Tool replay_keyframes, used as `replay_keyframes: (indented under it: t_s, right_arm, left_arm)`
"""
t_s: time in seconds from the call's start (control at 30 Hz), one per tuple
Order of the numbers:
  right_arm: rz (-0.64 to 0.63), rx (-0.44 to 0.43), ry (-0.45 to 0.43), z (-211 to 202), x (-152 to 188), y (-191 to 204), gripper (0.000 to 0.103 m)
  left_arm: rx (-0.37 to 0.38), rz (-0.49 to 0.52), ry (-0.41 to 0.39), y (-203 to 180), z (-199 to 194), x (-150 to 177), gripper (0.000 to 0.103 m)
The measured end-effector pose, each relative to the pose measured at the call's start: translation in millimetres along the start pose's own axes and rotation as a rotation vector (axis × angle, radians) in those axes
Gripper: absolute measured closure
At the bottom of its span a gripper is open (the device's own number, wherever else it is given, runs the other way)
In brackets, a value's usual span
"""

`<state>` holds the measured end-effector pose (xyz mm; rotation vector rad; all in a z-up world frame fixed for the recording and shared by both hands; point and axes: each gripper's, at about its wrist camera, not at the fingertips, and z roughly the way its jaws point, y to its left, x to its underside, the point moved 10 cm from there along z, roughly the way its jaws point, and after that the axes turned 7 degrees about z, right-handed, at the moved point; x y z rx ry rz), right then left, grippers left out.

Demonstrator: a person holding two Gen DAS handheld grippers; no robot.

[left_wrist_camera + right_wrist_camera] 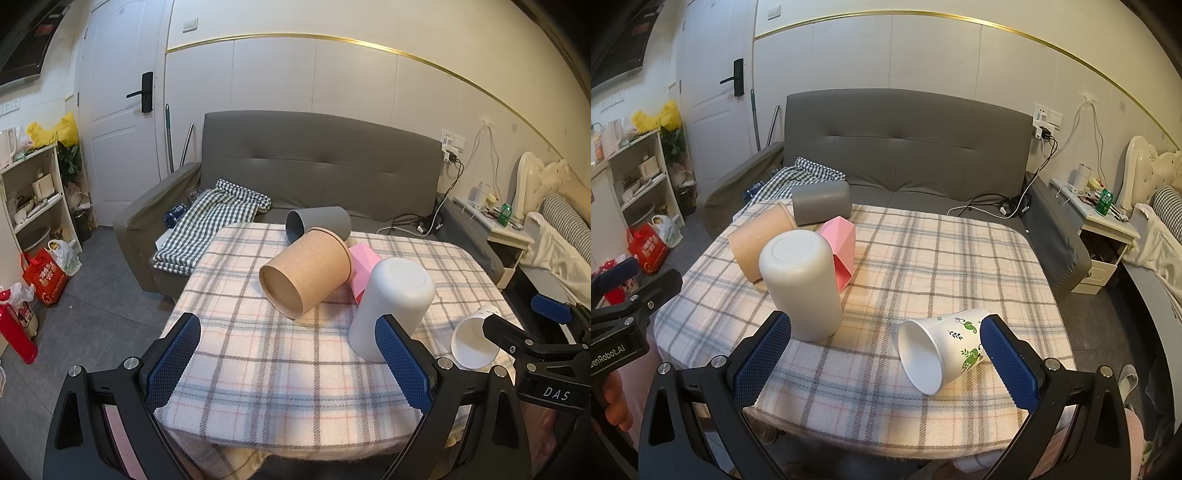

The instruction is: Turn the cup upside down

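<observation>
Both grippers hover over the plaid-clothed bench (pixel 923 251), fingers spread wide and holding nothing. The right gripper (pixel 886 354) lines up on the white paper cup with green leaf print (pixel 945 350), lying on its side near the front edge, mouth facing the camera. A tall white plastic cup (pixel 801 284) already stands upside down beside it. The left gripper (pixel 288 362) waits near that cup. This looks like the approach: next, close on the paper cup's wall, lift, rotate mouth-down, set it gently.
</observation>
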<state>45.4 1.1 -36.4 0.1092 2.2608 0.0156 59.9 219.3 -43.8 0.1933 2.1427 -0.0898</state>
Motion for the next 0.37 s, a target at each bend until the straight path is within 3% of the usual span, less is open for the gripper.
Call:
replay_keyframes:
  t_s: [0.37]
  right_arm:
    - [-0.001,0.002,-0.002,-0.2,-0.4,0.0,0.000]
  left_arm:
    - [0.007,0.003,0.002,0.3,-1.1,2.5,0.005]
